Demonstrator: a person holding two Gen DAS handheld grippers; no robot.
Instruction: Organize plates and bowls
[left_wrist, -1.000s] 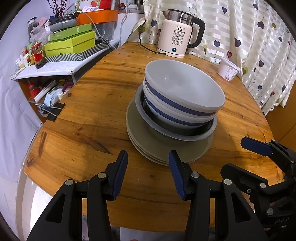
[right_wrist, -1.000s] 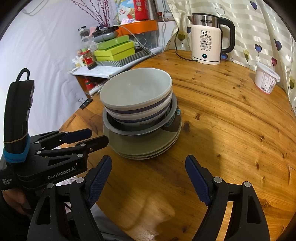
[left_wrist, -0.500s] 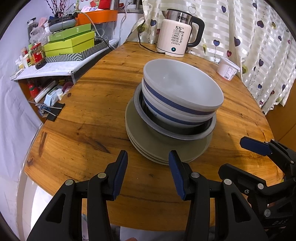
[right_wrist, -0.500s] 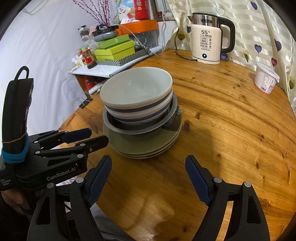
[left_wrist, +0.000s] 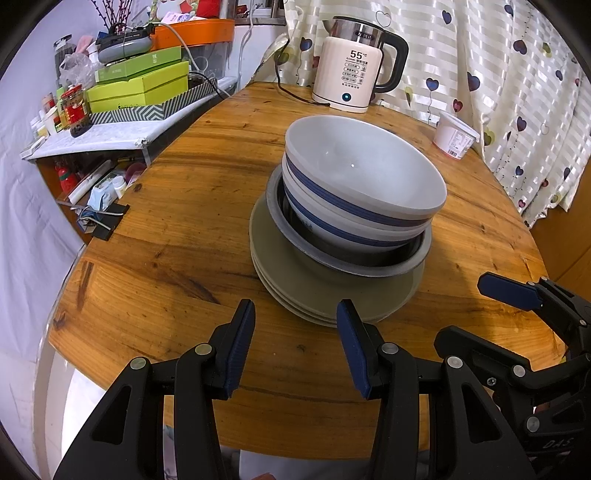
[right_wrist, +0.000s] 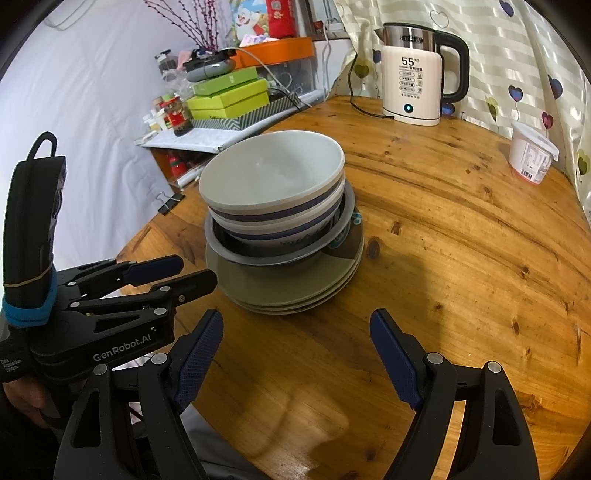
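One stack stands mid-table: white bowls with blue bands (left_wrist: 364, 184) nested in a grey-rimmed dark bowl (left_wrist: 347, 260), on several olive-grey plates (left_wrist: 314, 291). The stack also shows in the right wrist view, bowls (right_wrist: 273, 184) above plates (right_wrist: 291, 284). My left gripper (left_wrist: 295, 343) is open and empty, just in front of the plates' near edge. My right gripper (right_wrist: 295, 354) is open wider and empty, near the table's front edge to the right of the left one.
A round wooden table (left_wrist: 184, 206) holds a white electric kettle (left_wrist: 356, 79) with its cord at the back and a yogurt tub (left_wrist: 456, 134) at the back right. A cluttered side shelf with green boxes (left_wrist: 140, 85) stands to the left. Heart-pattern curtain behind.
Nearly nothing: the stack sits very slightly more to the left in the left wrist view. Both grippers stay open and empty.
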